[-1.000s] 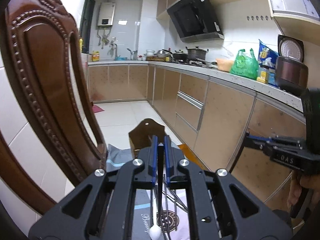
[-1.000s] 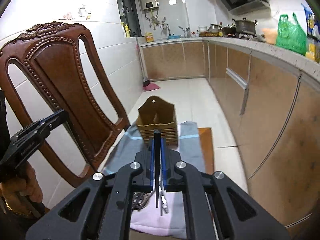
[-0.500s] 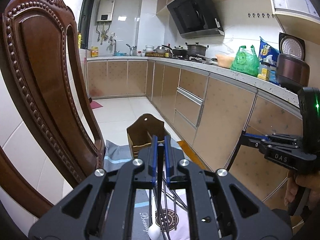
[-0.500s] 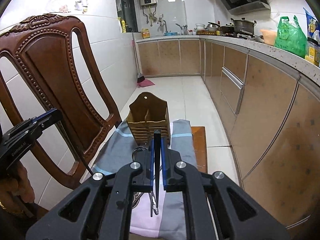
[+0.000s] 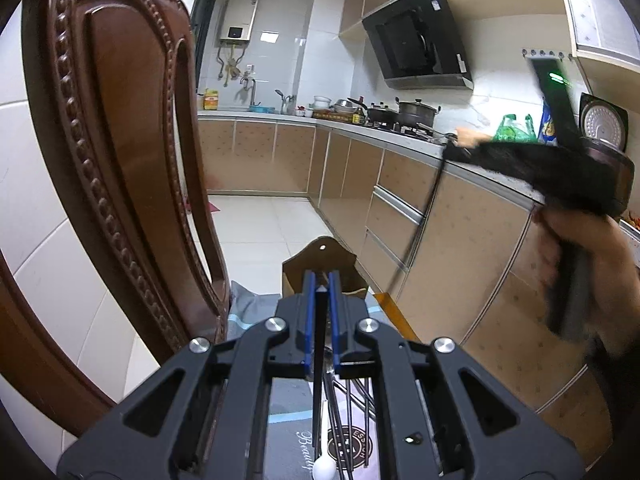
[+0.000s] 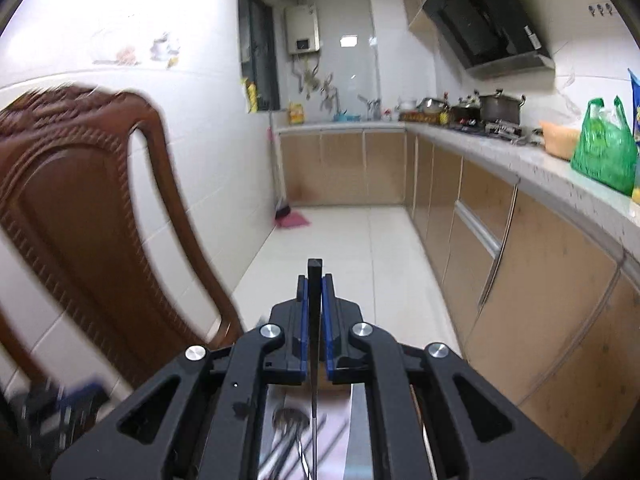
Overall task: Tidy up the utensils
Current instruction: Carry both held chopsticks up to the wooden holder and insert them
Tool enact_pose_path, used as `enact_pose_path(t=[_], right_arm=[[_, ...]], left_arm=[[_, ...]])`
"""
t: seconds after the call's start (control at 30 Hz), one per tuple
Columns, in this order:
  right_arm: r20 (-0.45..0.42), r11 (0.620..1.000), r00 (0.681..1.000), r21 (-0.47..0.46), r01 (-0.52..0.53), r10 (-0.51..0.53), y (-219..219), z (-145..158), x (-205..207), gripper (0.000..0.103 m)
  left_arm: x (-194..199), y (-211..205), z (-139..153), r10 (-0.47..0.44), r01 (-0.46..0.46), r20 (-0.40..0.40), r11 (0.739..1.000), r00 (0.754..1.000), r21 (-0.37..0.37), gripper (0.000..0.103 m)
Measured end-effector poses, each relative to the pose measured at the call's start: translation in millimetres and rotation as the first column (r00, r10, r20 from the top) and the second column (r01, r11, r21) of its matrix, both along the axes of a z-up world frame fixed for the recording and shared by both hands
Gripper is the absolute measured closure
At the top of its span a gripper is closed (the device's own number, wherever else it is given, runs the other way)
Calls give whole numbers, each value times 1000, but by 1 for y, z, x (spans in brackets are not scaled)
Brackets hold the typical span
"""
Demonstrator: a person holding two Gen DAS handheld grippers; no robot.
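**Both grippers clamped on chopsticks above the cloth**

Beside the carved wooden chair [image 5: 120,168], kitchen with an L-run of tan cabinets [image 6: 540,272] along the right and far wall, white floor tiles, range hood [image 5: 416,40] above the stove, water heater [image 6: 302,30] on the back wall. Counter holds pots, a green plastic bag [image 6: 604,152], a rice cooker [image 5: 604,128]. Broom and pink dustpan [image 6: 290,216] lean at the far left wall.

Low surface in front is covered by a grey-and-pink cloth [image 5: 256,308] with printed lettering. Wooden utensil holder [image 5: 320,264] stands upright at the far end of the cloth, just beyond the left gripper's tips in the left wrist view; not visible in the right wrist view. Loose metal utensils [image 5: 352,408] lie on the cloth under the left gripper, seen through its frame; a white round-ended piece [image 5: 324,468] lies at the bottom edge, type unclear. More utensils, blurred, show under the right gripper, among them a skimmer-like head [image 6: 290,418].

Left gripper [image 5: 321,288]: jaws nearly together, pinching a dark chopstick [image 5: 318,344] that runs lengthwise between the blue pads and hangs toward the cloth.

Right gripper [image 6: 315,280]: jaws narrow, clamped on a dark chopstick [image 6: 314,320] whose square end pokes out past the tips. In the left wrist view this gripper is a motion-blurred dark shape up at counter level, held by a hand [image 5: 576,256], the stick trailing down from it.
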State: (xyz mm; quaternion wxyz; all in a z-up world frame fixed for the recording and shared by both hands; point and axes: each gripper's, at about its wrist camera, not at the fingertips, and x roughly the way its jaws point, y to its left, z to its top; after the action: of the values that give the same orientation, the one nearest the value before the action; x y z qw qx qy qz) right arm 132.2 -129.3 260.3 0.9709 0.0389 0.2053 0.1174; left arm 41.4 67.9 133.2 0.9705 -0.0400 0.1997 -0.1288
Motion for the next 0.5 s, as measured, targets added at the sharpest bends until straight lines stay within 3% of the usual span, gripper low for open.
enact_pose_path(t=[0.1,0.27,0.5], right_arm=[[18,999,999,-4,42,-42,7,-8,36,96],[-16,997,997,2,73,-73,16,-49,86,96],[-138,995,989,77,69,-57,16,-106,124,96]], left_arm=[[3,3,-1,9,-9,0,1000,1000,-6,97],[8,7,-5,19,-19,-10,1000,1000,-12,97],[10,7,-8,34,-34,-20,999,999,-9,97]])
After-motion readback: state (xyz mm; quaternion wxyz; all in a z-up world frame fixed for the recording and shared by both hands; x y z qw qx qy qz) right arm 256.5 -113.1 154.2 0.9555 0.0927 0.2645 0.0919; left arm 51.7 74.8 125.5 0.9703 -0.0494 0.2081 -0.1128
